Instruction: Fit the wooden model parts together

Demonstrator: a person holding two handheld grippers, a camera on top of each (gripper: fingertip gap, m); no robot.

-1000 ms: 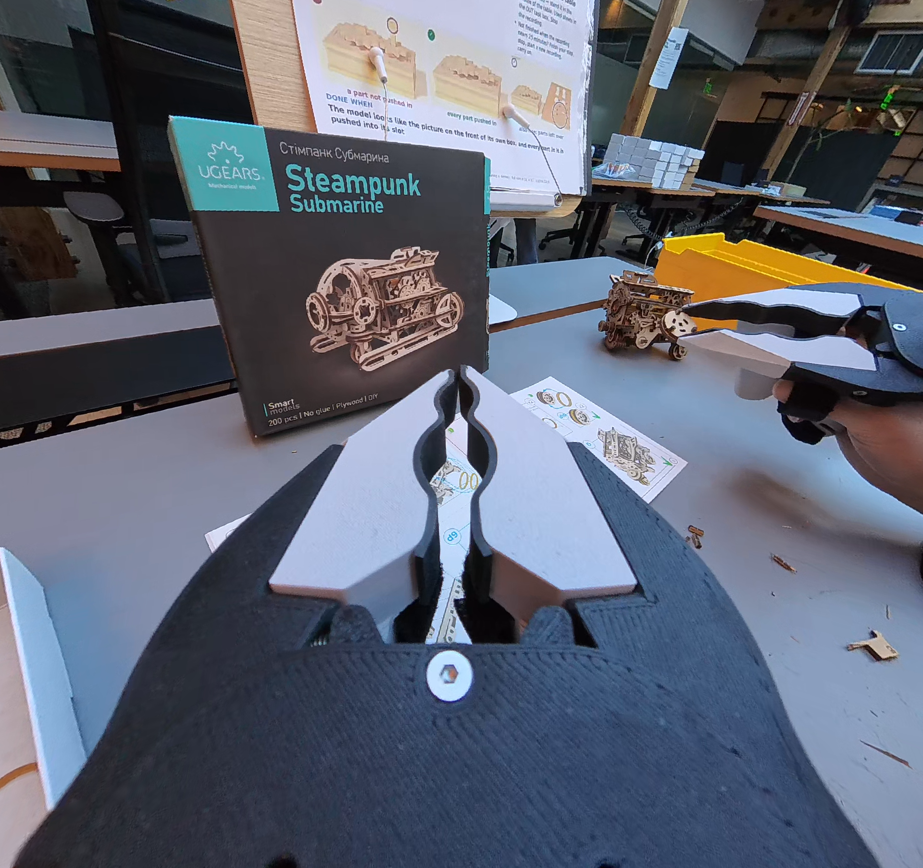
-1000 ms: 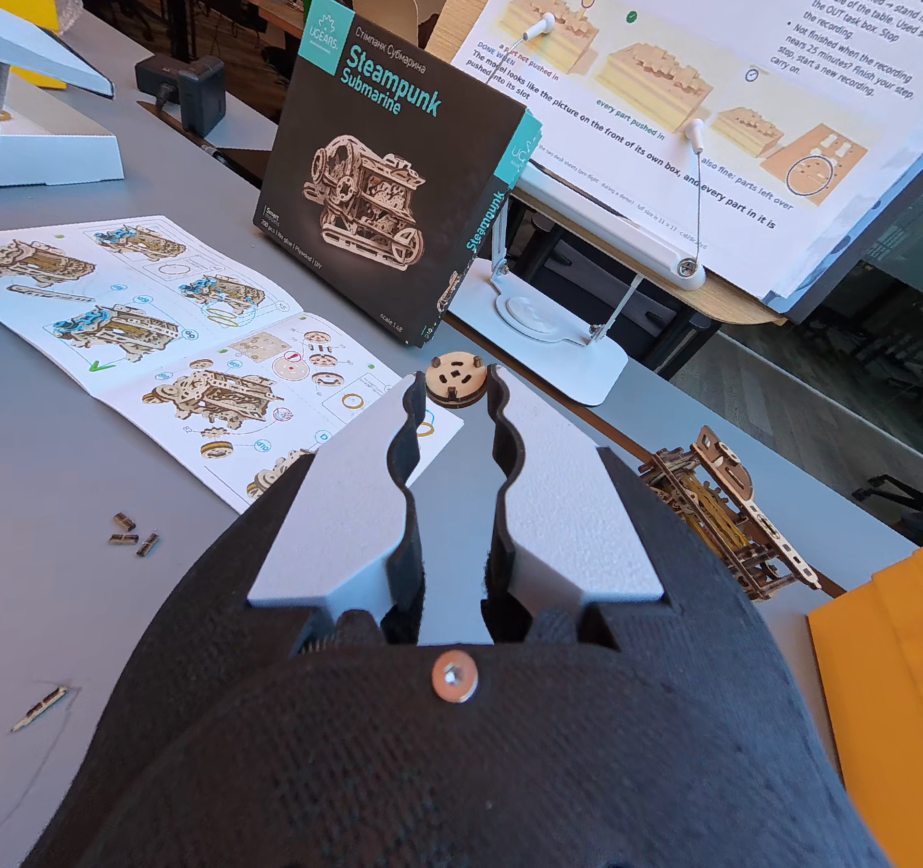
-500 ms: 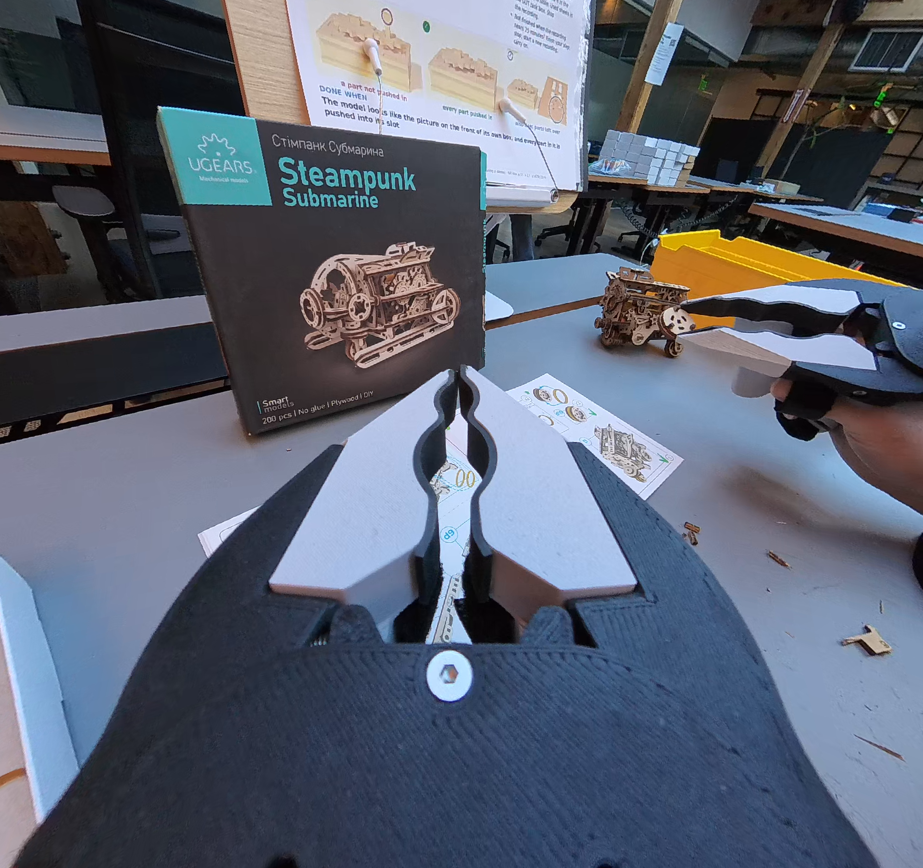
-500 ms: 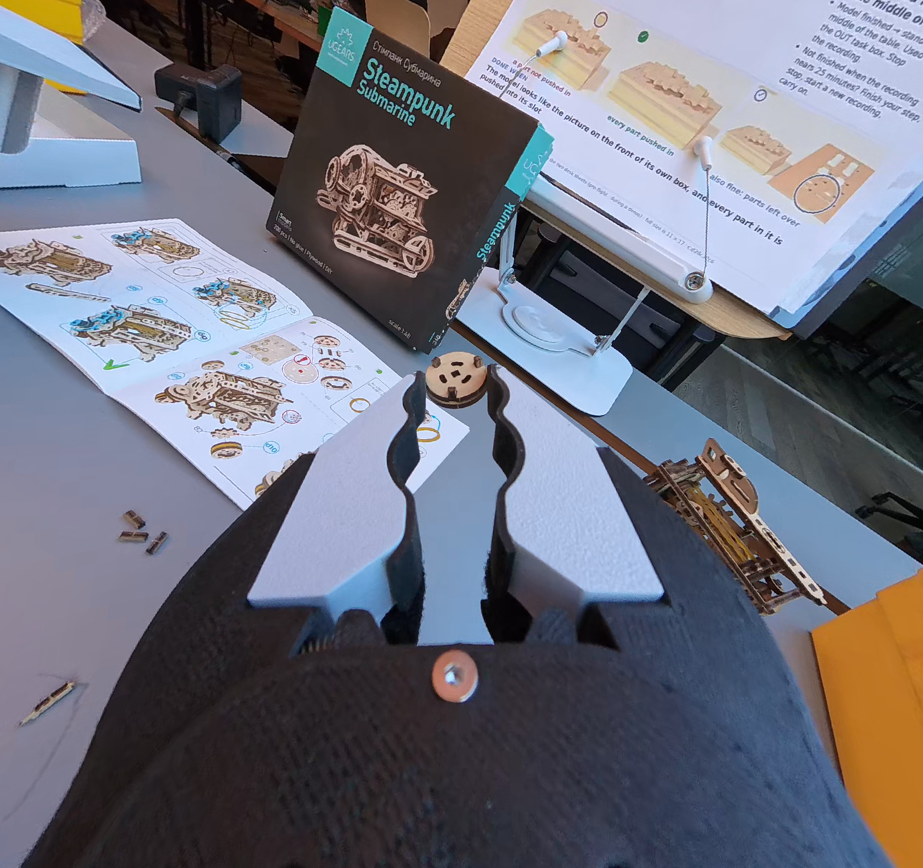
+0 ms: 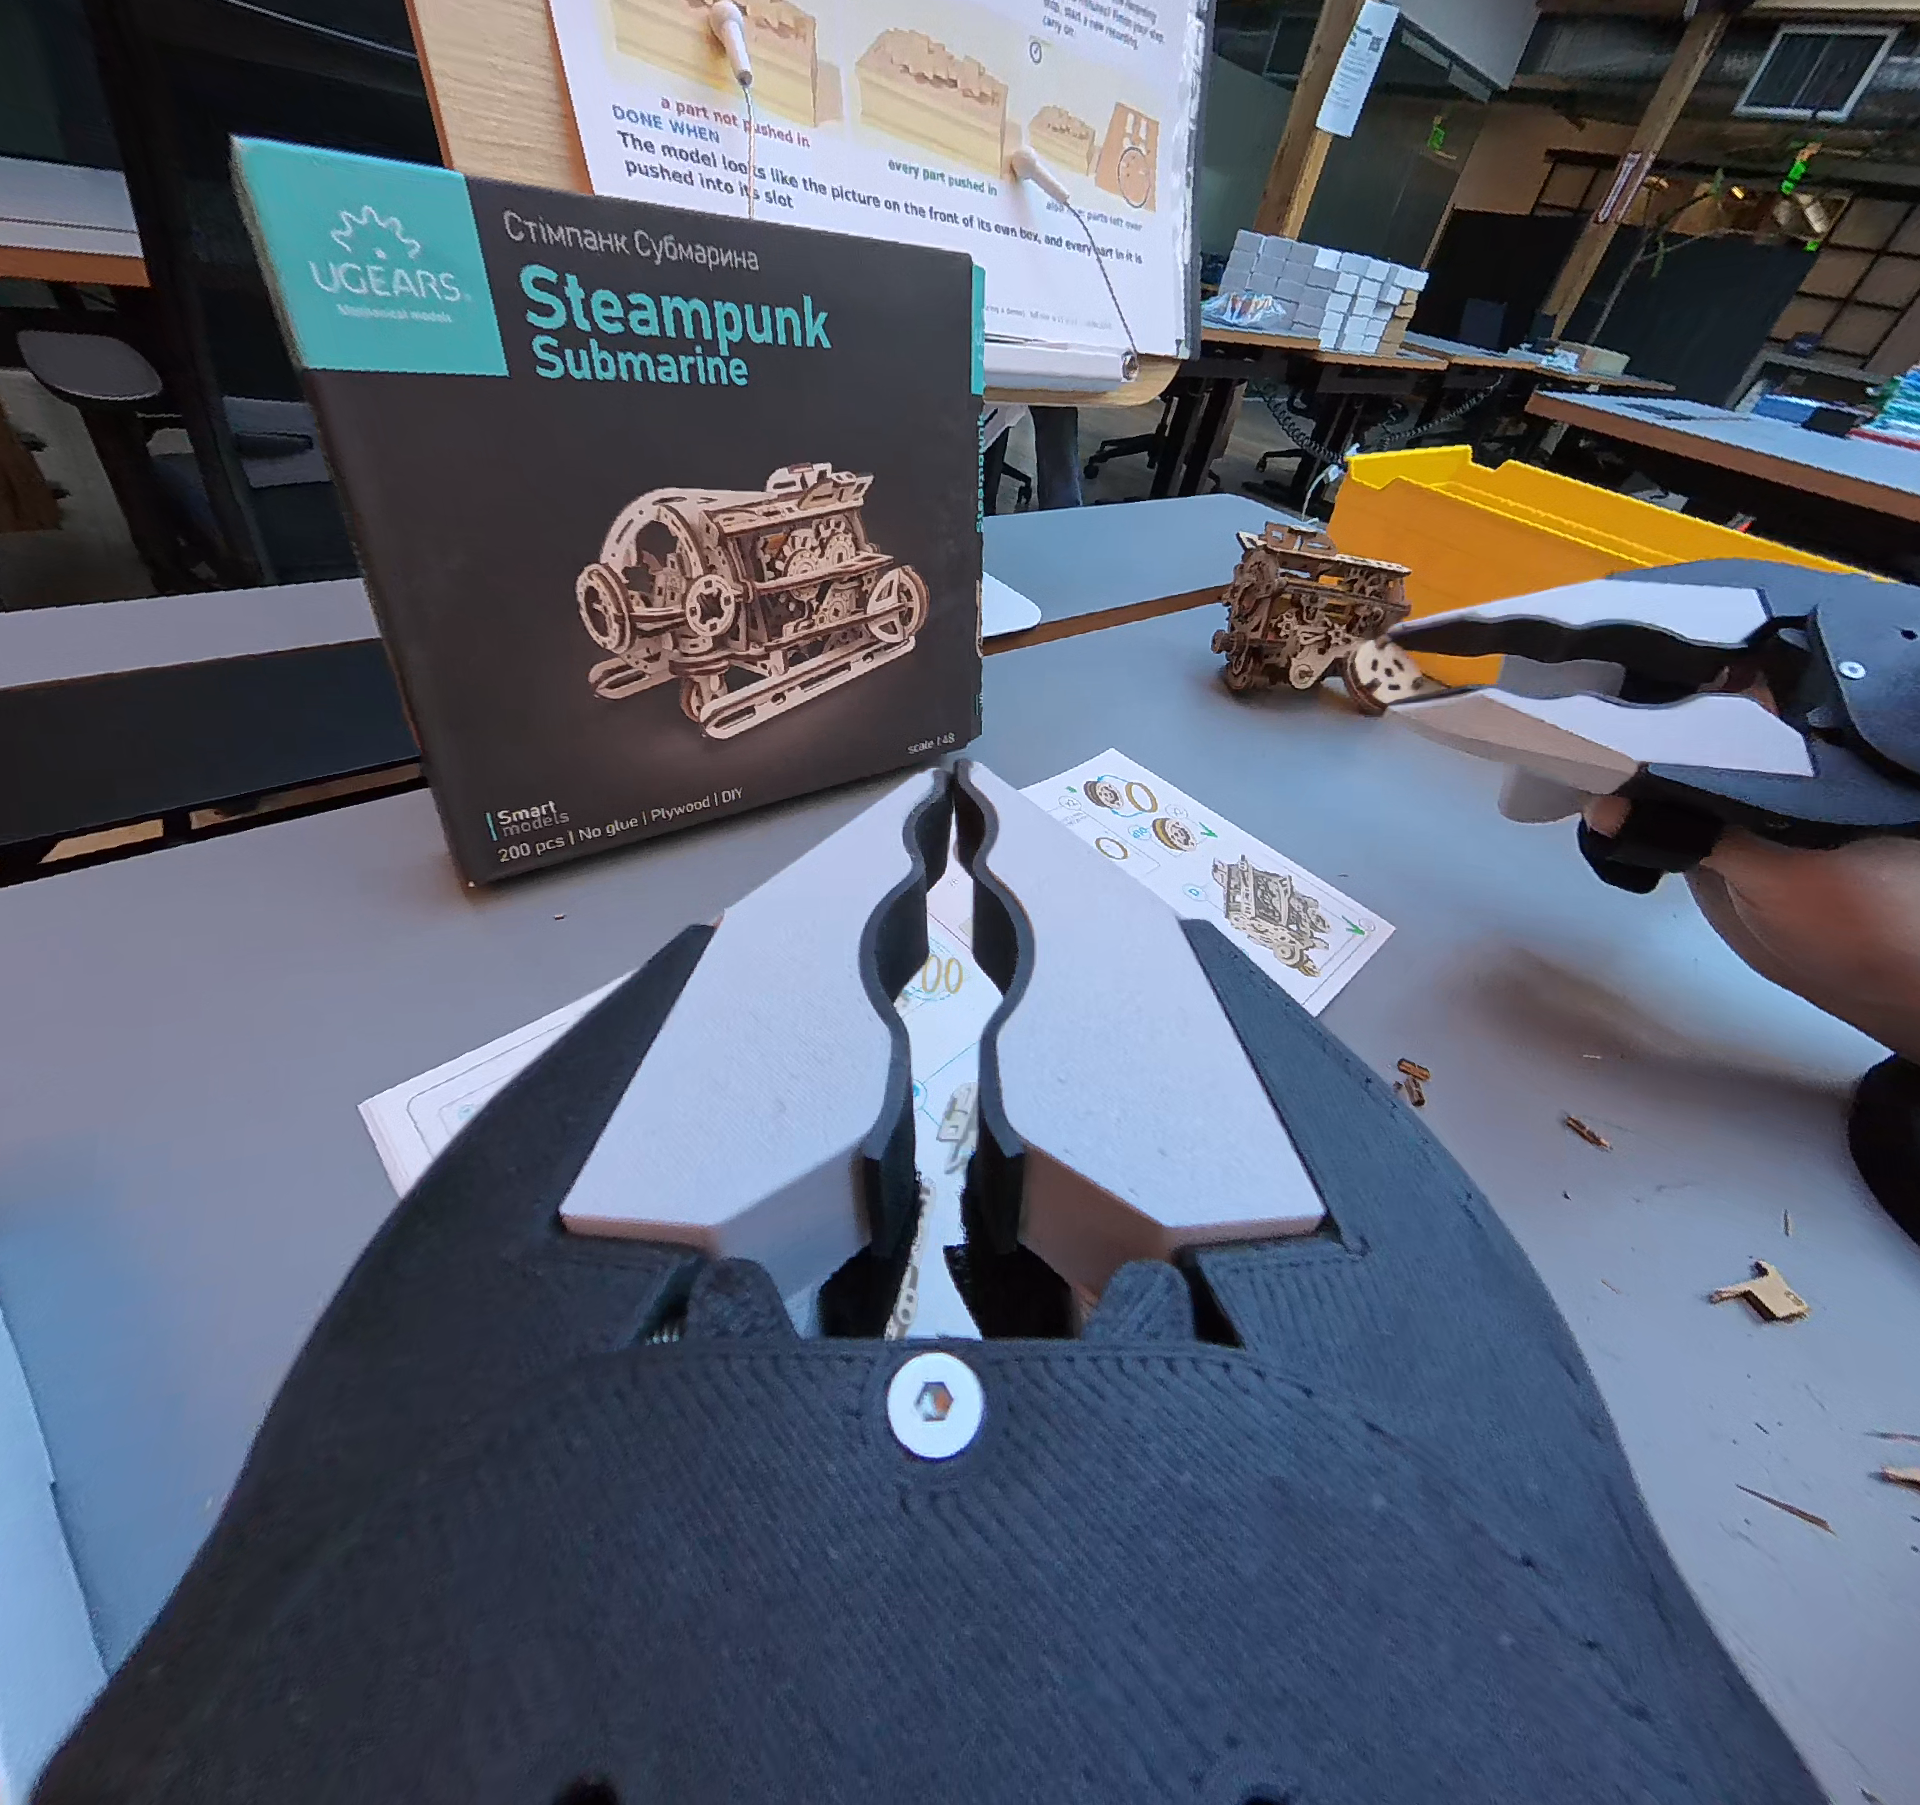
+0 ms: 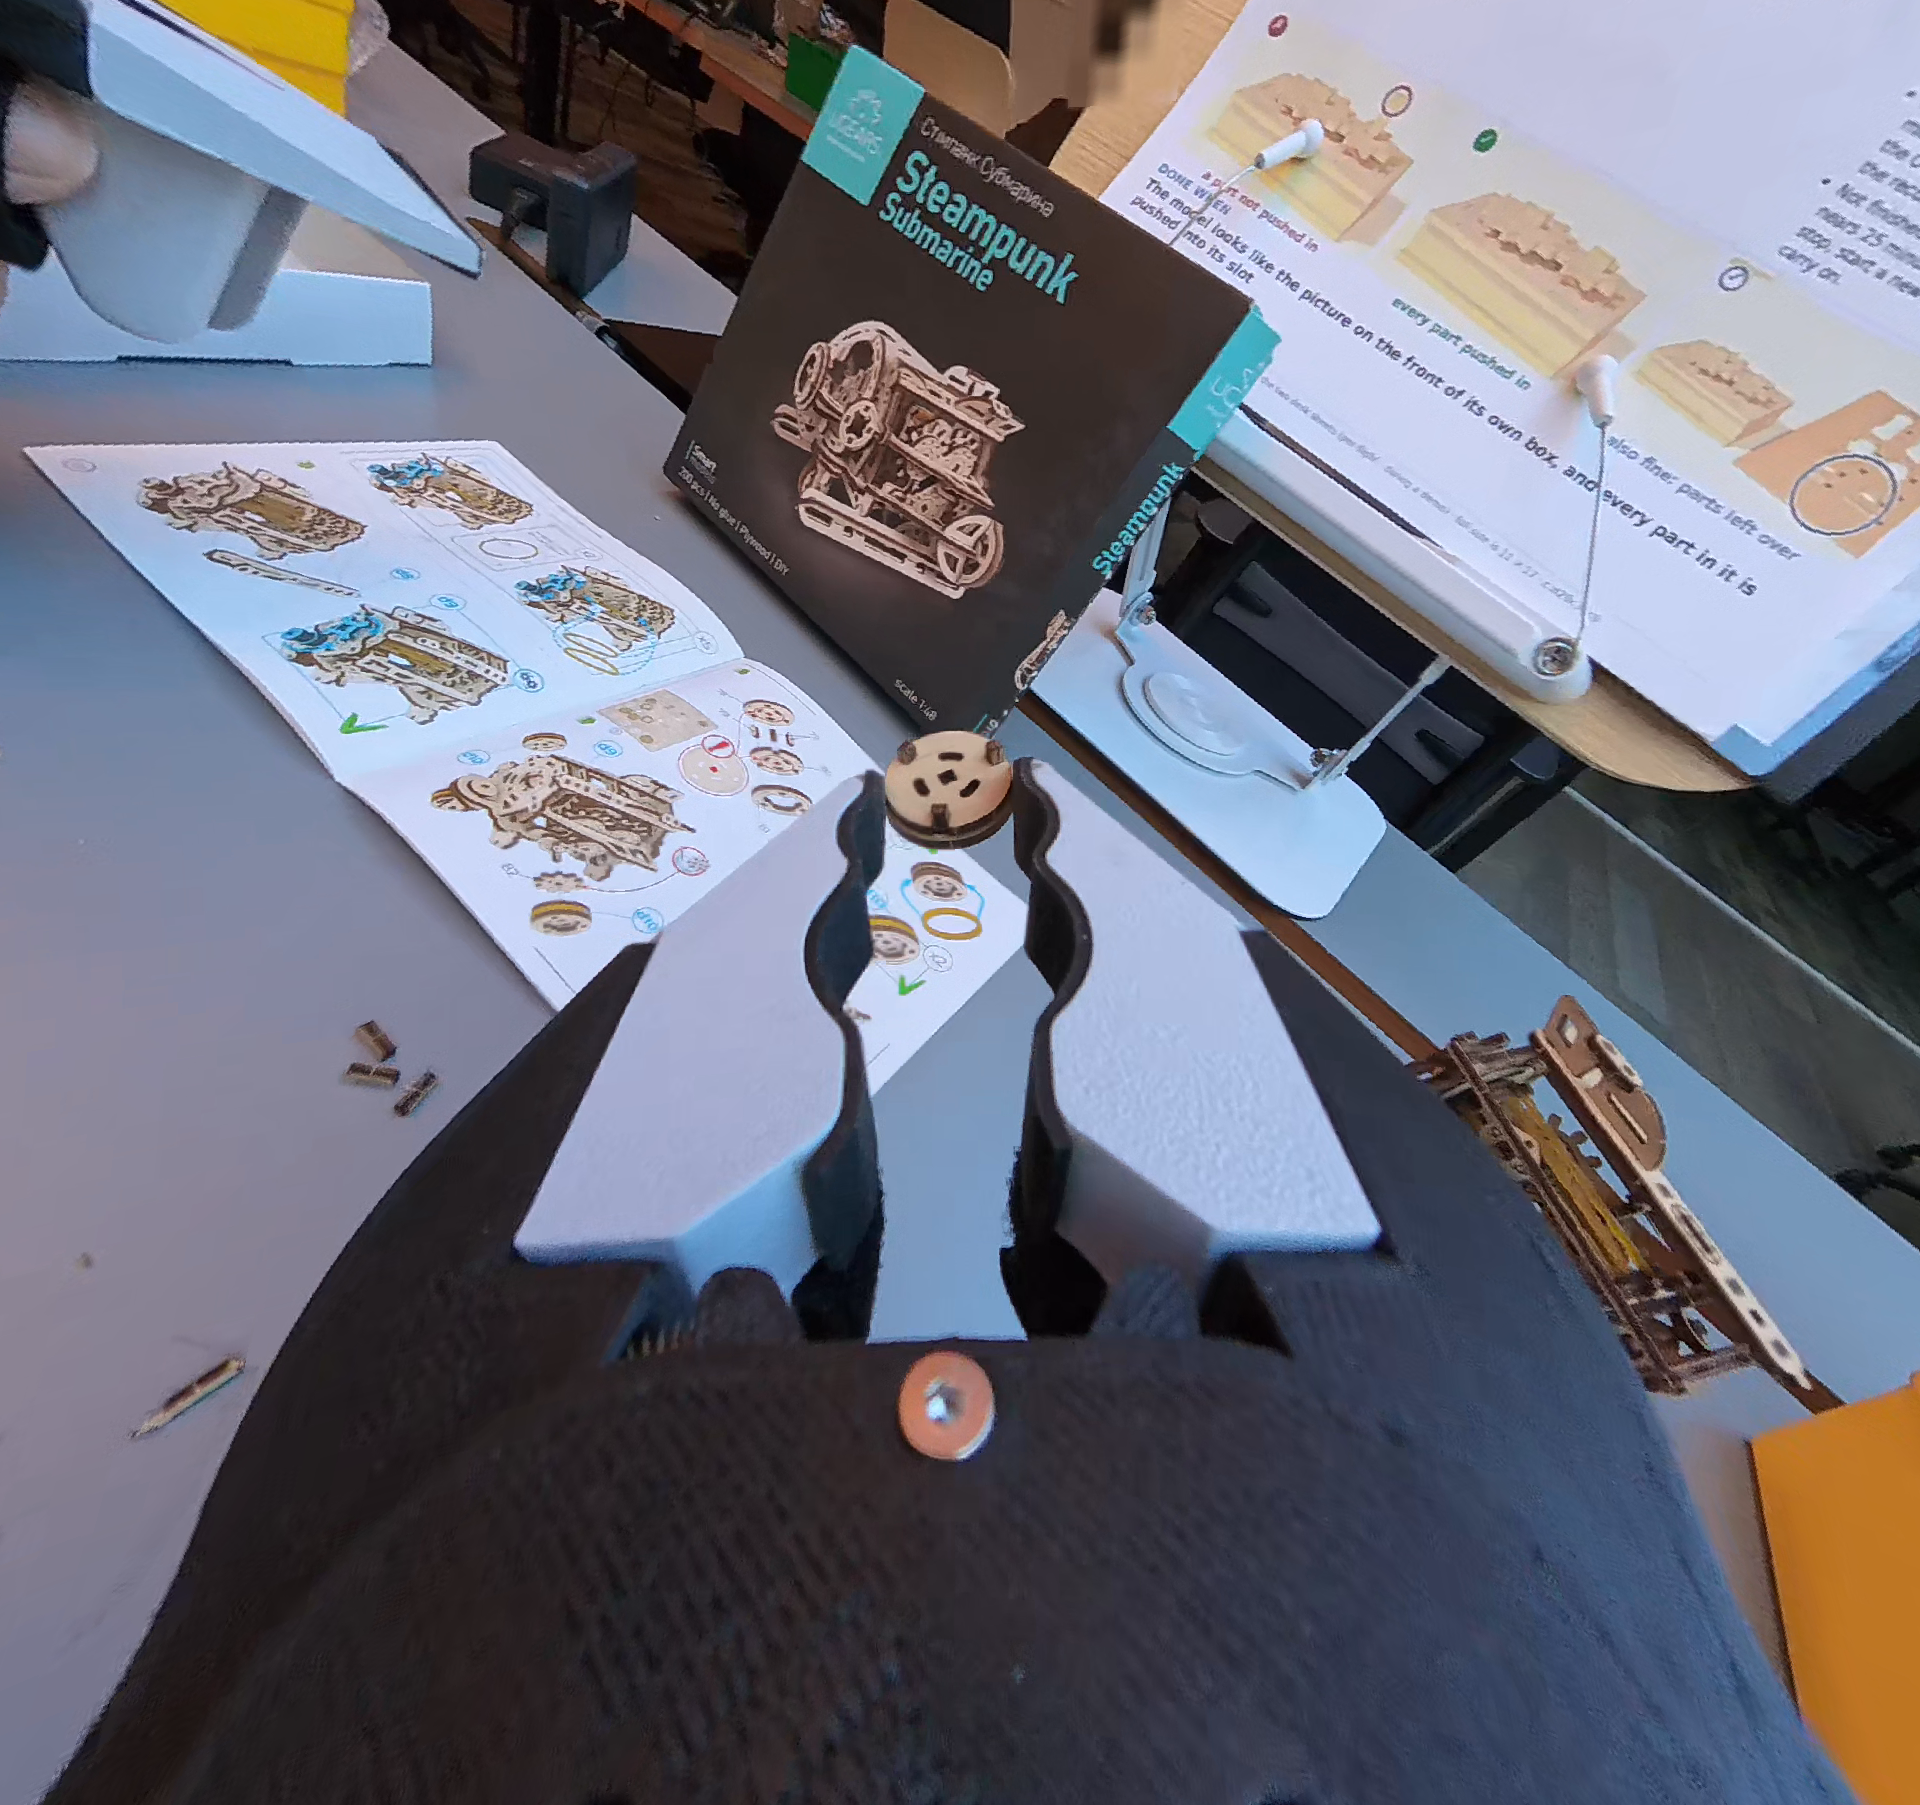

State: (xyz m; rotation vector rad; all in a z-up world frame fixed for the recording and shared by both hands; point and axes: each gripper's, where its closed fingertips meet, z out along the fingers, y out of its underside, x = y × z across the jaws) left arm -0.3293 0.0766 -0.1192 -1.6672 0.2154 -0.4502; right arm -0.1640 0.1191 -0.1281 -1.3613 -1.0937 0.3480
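Observation:
My right gripper [image 6: 945, 791] is shut on a small round wooden disc [image 6: 948, 787] with slots, held at the fingertips above the table. It also shows in the left wrist view [image 5: 1387, 680], with the disc [image 5: 1382, 672] just in front of the part-built wooden model [image 5: 1299, 612]. That model lies at the lower right in the right wrist view [image 6: 1590, 1205]. My left gripper [image 5: 954, 781] is shut and empty, held above the instruction booklet [image 5: 1236, 872].
The dark kit box [image 5: 644, 508] stands upright behind the booklet [image 6: 436, 633]. An instruction board [image 6: 1558, 228] on a white stand [image 6: 1236, 779] is behind it. A yellow bin [image 5: 1507, 519] is at the right. Wood scraps [image 5: 1756, 1298] lie on the grey table [image 5: 208, 1028]. Tip to tip, the grippers are about 20 cm apart.
The right gripper with the disc has moved closer to the wooden model. The left gripper has shifted slightly and stays shut.

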